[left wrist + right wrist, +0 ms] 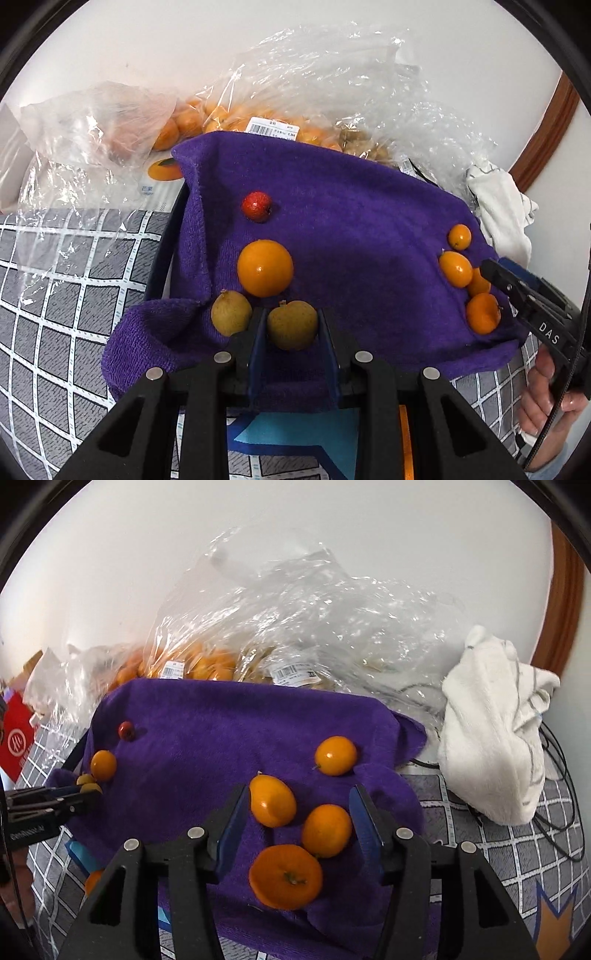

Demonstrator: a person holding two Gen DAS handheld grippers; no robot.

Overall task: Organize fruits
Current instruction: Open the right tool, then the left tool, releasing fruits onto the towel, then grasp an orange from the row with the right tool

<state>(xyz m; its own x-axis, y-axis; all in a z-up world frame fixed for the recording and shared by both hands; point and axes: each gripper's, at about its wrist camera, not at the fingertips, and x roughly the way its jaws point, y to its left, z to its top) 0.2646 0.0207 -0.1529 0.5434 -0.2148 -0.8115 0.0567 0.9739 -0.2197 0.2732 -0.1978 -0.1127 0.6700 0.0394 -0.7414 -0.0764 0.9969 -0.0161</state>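
- left tongs [291,323]: clamped narrow on a brownish-yellow round fruit [292,325], pads touching both its sides, fruit resting on the purple towel [351,206]
- second brownish-yellow fruit [231,312] just left of the left tongs, outside the pads, on the towel's folded edge
- big orange [265,267] just beyond those two, near touching the second one
- small red fruit [256,206] farther back on the towel, apart from the orange
- right tongs [299,812]: partway open, gripping nothing; no pad presses on fruit
- flat orange with stem up [285,876] nearest the right camera, low between the finger bases
- two small oval oranges between the blue pads: one [272,800] close to the left pad, one [326,830] nearer the right pad; whether they touch the pads can't be told
- fourth small orange [335,755] beyond the tongs, alone on the towel
- towel draped over a raised dark-rimmed thing, sitting on a grey grid-pattern surface [55,295]
- person's hand [546,391] on the right tongs' handle at the right edge of the left view
- white crumpled cloth [495,723] right of the towel, on the surface, black cable beside it
- clear plastic bags [295,620] behind the towel against the wall, holding more oranges [192,122], barcode labels showing
- red card [14,738] at far left edge
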